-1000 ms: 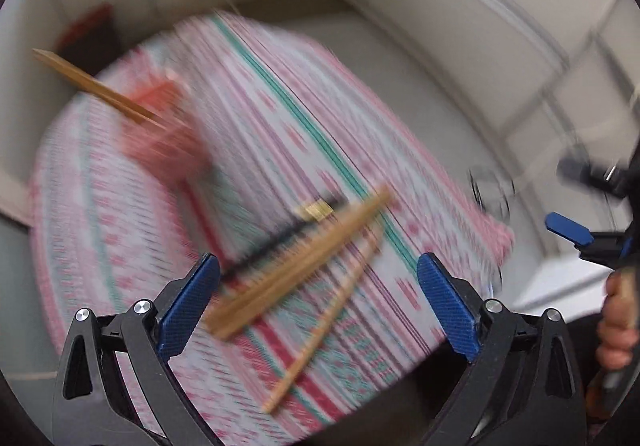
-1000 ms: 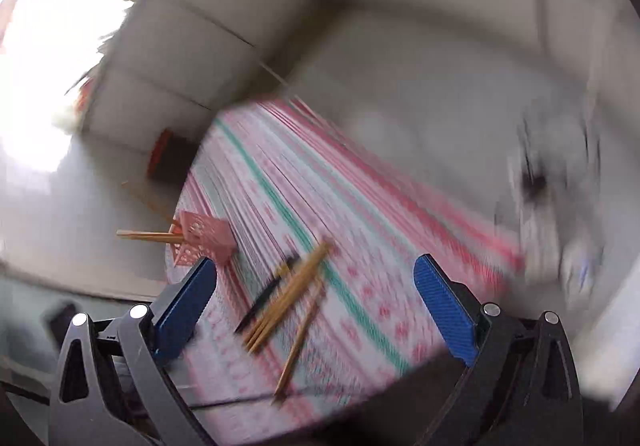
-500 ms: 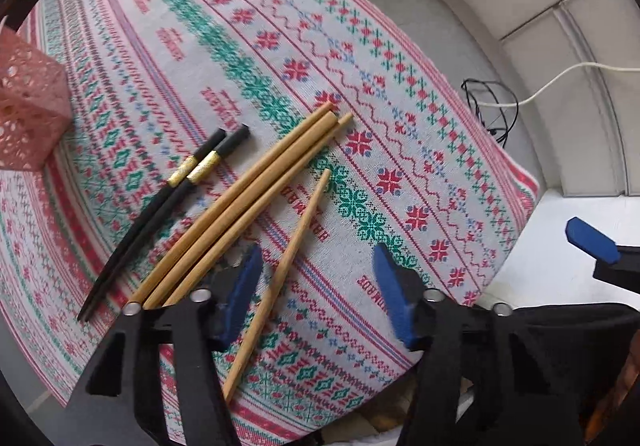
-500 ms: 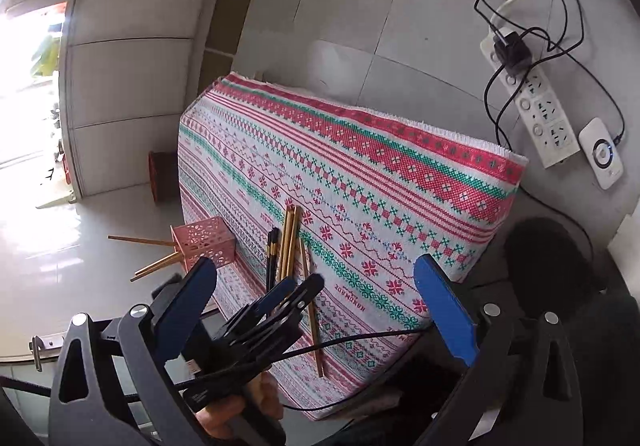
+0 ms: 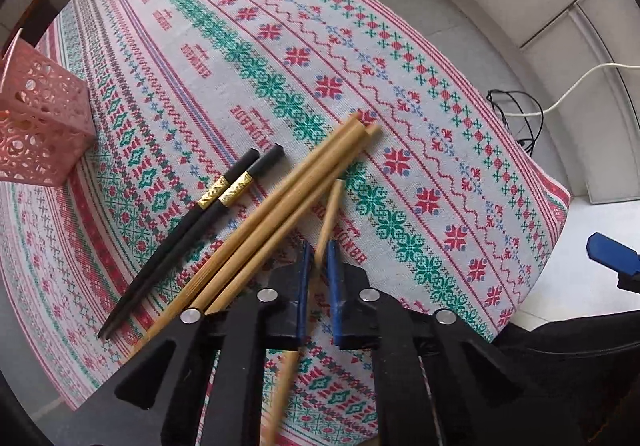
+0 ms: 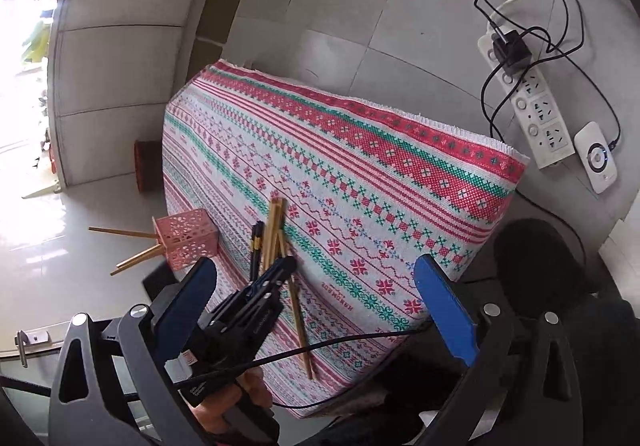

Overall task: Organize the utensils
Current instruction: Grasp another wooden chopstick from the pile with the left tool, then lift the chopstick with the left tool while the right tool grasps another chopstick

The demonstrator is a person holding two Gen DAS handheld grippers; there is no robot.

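My left gripper (image 5: 319,254) is shut on a single wooden chopstick (image 5: 329,214) that lies on the patterned cloth (image 5: 400,94). Left of it lie three wooden chopsticks (image 5: 280,214) side by side and two black chopsticks with gold bands (image 5: 200,218). A pink perforated holder (image 5: 36,126) stands at the far left. In the right wrist view the left gripper (image 6: 286,266) grips that chopstick (image 6: 300,322), and the holder (image 6: 188,238) has chopsticks (image 6: 124,234) sticking out. My right gripper (image 6: 316,298) is open and empty, held back off the table's near corner.
A white power strip (image 6: 536,114) with a black plug, tangled cables and a small white device (image 6: 596,158) lie on the tiled floor right of the table. A brown object (image 6: 146,166) sits on the floor beyond the far table end.
My left gripper has come down over the lone wooden chopstick and shut on it. The right gripper has drawn nearer the table, still open.
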